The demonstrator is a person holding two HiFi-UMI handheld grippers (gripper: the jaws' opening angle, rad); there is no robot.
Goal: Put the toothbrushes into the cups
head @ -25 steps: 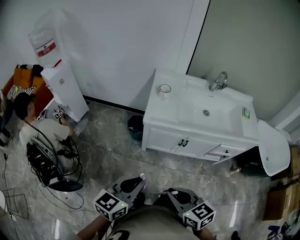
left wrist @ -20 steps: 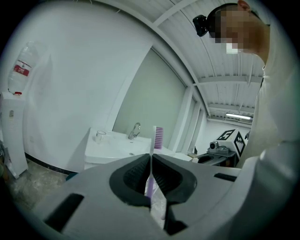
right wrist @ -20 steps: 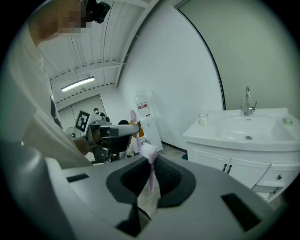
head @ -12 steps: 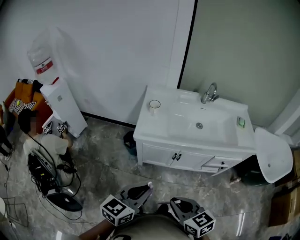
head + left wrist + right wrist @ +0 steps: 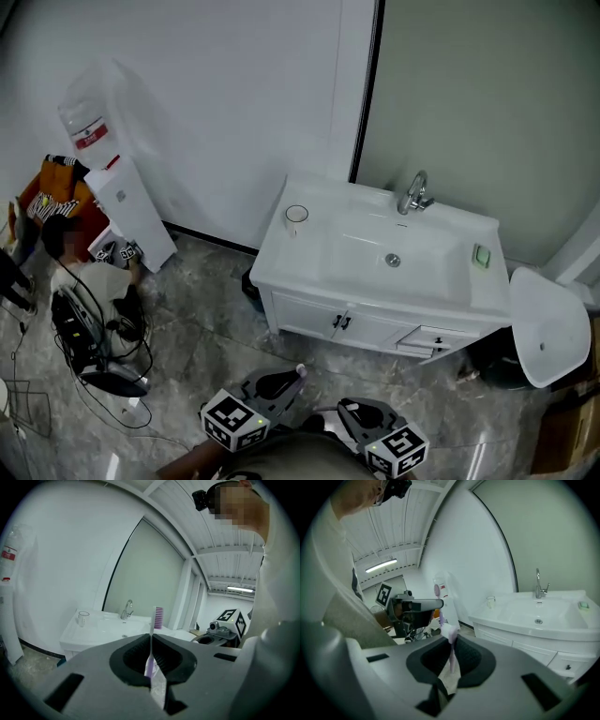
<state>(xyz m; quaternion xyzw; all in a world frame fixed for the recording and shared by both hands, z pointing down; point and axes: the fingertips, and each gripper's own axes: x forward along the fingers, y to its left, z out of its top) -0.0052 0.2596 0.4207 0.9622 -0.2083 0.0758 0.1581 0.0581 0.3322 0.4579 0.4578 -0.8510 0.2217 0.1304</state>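
Clamping toothbrushes [image 5: 158, 617], left claw [image 5: 151, 640] and right claw [image 5: 451, 641]; red bottle label [image 5: 91, 141] illegible.

We note white wall [image 5: 225, 103], grey-green panel [image 5: 487, 112], marbled grey floor [image 5: 202, 314]; white vanity [image 5: 302, 314], chrome tap [image 5: 412, 193]; water dispenser [image 5: 131, 211] left.

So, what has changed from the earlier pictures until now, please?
The person has walked toward the washbasin cabinet: in the head view it has grown and slid left and down. Nothing was taken hold of or let go. The left hand-held gripper stays shut on its purple toothbrush, the right hand-held gripper on a pale toothbrush, and the cup stands on the cabinet's left corner.
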